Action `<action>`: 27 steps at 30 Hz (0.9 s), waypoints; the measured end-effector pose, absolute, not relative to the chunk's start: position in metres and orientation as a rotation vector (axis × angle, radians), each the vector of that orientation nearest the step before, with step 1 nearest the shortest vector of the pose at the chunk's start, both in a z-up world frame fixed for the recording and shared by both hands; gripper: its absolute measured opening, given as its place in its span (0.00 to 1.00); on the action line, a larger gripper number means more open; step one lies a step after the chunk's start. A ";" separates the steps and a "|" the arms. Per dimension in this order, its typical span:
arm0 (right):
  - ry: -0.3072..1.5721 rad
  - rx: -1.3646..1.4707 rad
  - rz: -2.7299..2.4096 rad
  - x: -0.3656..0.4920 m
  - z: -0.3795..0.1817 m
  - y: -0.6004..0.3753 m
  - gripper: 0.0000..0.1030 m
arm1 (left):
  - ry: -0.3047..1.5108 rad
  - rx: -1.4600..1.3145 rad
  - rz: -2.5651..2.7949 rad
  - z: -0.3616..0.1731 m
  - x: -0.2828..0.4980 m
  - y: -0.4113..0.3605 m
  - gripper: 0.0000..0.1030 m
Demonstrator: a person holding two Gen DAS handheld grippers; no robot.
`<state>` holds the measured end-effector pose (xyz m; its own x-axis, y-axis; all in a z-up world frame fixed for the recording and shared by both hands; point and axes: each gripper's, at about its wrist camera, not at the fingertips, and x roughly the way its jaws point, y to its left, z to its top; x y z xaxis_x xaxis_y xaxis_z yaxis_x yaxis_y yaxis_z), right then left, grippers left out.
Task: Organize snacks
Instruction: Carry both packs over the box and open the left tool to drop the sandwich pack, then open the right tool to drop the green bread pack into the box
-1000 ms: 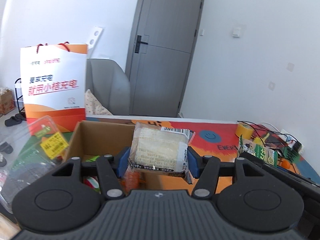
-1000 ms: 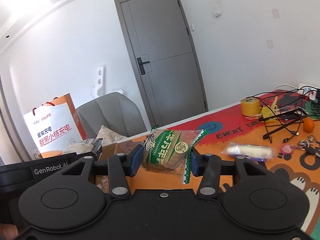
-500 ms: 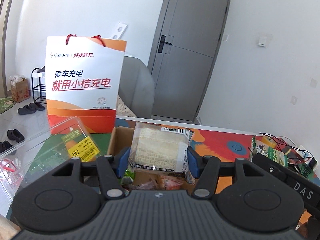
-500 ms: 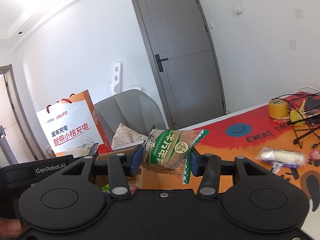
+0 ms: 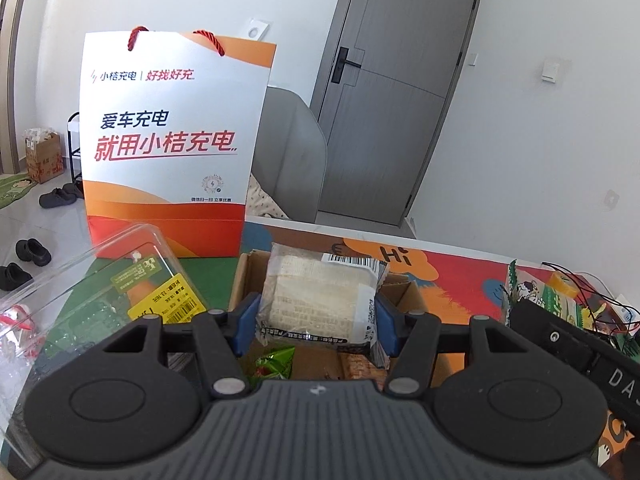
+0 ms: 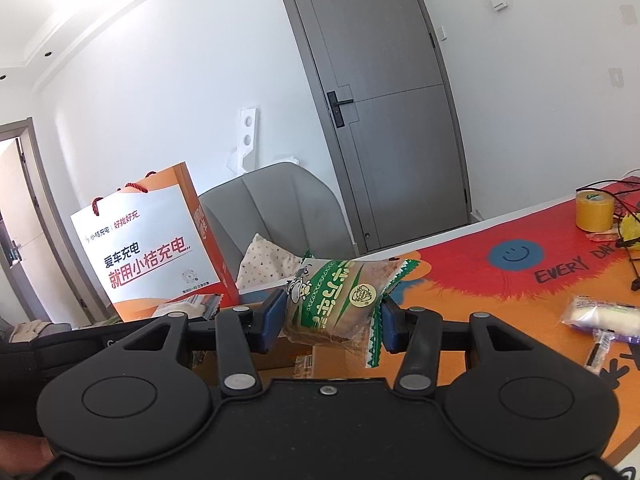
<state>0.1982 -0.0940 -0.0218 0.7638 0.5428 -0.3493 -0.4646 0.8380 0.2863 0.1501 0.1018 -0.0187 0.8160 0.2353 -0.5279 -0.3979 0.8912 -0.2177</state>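
Observation:
My left gripper is shut on a clear-wrapped pale cake with a barcode label, held above an open cardboard box that has green and orange snack packets inside. My right gripper is shut on a green-and-white wrapped bread, held over the same cardboard box, whose inside shows just below it. In the left wrist view the right gripper's black body shows at the right edge with the green wrapper behind it.
A white-and-orange paper bag stands behind the box, a clear plastic clamshell lies left of it. A grey chair and door are beyond. On the colourful mat lie a yellow tape roll, cables and a wrapped snack.
Both grippers have moved left with their snacks still held. The paper bag and box have grown larger and shifted right in both views; the box interior now sits under the left gripper.

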 end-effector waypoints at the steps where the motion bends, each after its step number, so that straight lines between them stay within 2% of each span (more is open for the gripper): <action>1: 0.438 0.187 0.552 0.201 -0.022 -0.092 0.47 | 0.521 -0.333 0.345 -0.020 0.153 0.104 0.56; 6: 0.451 0.184 0.554 0.211 -0.024 -0.086 0.47 | 0.565 -0.353 0.344 -0.030 0.169 0.113 0.59; 8: 0.458 0.180 0.560 0.213 -0.025 -0.083 0.47 | 0.576 -0.369 0.359 -0.032 0.171 0.118 0.63; 13: 0.474 0.166 0.583 0.217 -0.029 -0.069 0.47 | 0.544 -0.380 0.387 -0.027 0.163 0.126 0.67; 24: 0.504 0.150 0.630 0.219 -0.030 -0.039 0.47 | 0.511 -0.412 0.426 -0.017 0.141 0.147 0.69; 27: 0.516 0.147 0.660 0.219 -0.028 -0.033 0.52 | 0.516 -0.419 0.430 -0.018 0.139 0.150 0.70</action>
<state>0.2187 -0.0332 -0.0281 0.6696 0.6189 -0.4106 -0.5476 0.7848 0.2902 0.1386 0.1500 -0.0184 0.7861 0.2835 -0.5492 -0.4888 0.8290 -0.2717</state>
